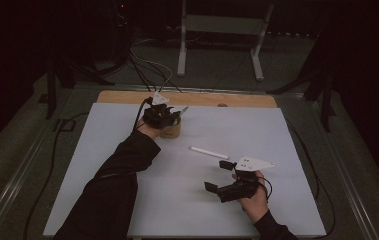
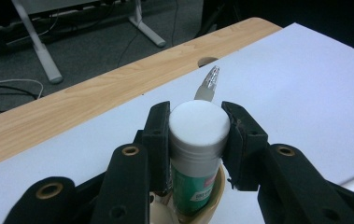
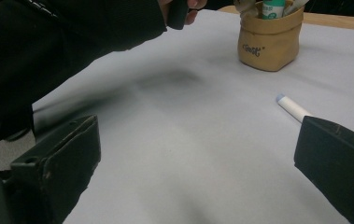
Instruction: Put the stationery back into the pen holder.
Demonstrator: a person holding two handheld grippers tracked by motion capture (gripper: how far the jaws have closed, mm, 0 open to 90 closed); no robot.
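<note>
In the left gripper view, the left gripper (image 2: 198,135) is clamped on the white cap of a glue stick (image 2: 197,154), at the lower middle of the frame; the stick stands upright in a tan pouch-like holder (image 2: 214,196), with a pen tip (image 2: 210,81) poking up just behind it. In the high view that holder (image 1: 171,129) sits upper left of centre on the white worktop (image 1: 257,130). The right gripper (image 1: 218,176) rests lower right of centre, jaws spread wide and holding nothing. A white marker (image 1: 208,152) lies on the worktop between the two, apart from both.
</note>
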